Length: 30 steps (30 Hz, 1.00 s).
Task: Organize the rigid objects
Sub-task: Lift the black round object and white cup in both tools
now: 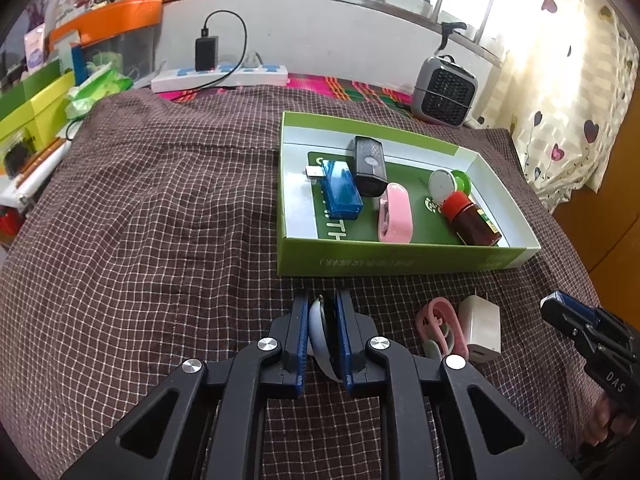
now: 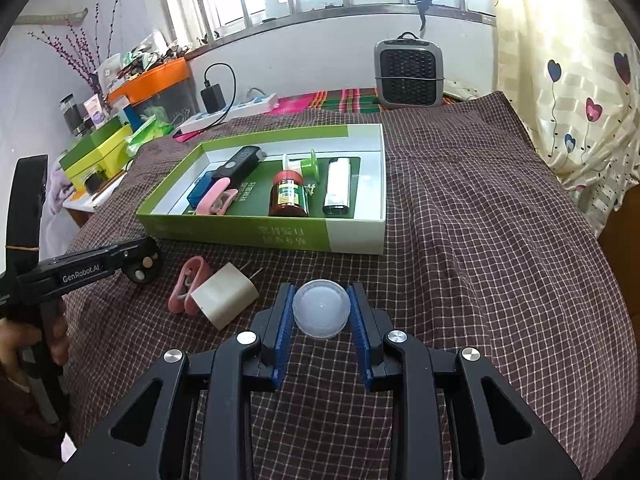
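Two hand-held grippers are mine, and both are busy; going left to right, my left hand-held gripper [image 1: 323,312] is clenched on a round white-and-dark disc [image 1: 320,332], held on edge between the blue pads, low over the checked cloth [image 1: 160,220]; I judge it is gripped that way so it can be carried to the green box [image 1: 400,258]. Next come a pink clip [image 2: 186,286] and a white charger plug [image 2: 224,300], touching each other on the cloth, not yet sorted; they lie just in front of the box. Further right, my right hand-held gripper [image 2: 322,308] is about half open, its pads pressed against the sides of a clear round lid [image 2: 320,307], which rests flat on the cloth. Inside the box already lie a blue USB stick [image 1: 340,192], a black remote [image 1: 370,166], a second pink clip [image 1: 395,214], a red-capped bottle [image 2: 289,194] and a silver lighter [image 2: 338,186], side by side, presumably to keep room for the rest.
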Available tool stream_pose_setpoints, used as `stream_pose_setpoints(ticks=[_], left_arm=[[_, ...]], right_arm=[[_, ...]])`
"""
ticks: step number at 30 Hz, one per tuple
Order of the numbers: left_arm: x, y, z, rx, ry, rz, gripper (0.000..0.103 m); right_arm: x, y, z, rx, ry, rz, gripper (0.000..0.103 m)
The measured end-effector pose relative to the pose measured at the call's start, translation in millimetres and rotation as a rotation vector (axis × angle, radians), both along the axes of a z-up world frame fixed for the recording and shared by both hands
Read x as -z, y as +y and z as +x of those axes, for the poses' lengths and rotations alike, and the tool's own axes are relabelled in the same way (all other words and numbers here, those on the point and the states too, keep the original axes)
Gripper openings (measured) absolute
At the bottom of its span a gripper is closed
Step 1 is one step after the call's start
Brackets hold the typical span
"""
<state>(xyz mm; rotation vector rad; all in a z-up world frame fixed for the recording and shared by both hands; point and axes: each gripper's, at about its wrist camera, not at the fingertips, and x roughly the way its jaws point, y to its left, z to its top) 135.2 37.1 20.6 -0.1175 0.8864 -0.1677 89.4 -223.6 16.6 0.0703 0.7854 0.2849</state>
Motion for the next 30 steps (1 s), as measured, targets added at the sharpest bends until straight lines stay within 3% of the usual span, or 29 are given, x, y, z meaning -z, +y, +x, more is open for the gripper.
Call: stream_pose_setpoints(ticks=[9,30], left_arm=[[-10,2,-5,-0.001,-0.034,-0.014,0.011],[-9,21,-10,-0.022,-0.029,-0.081,0.011]], right_arm=[[-3,-1,0,-0.001,-0.011,0.001,0.029],[-6,1,-1,-0.006,-0.020,0.002,0.029]])
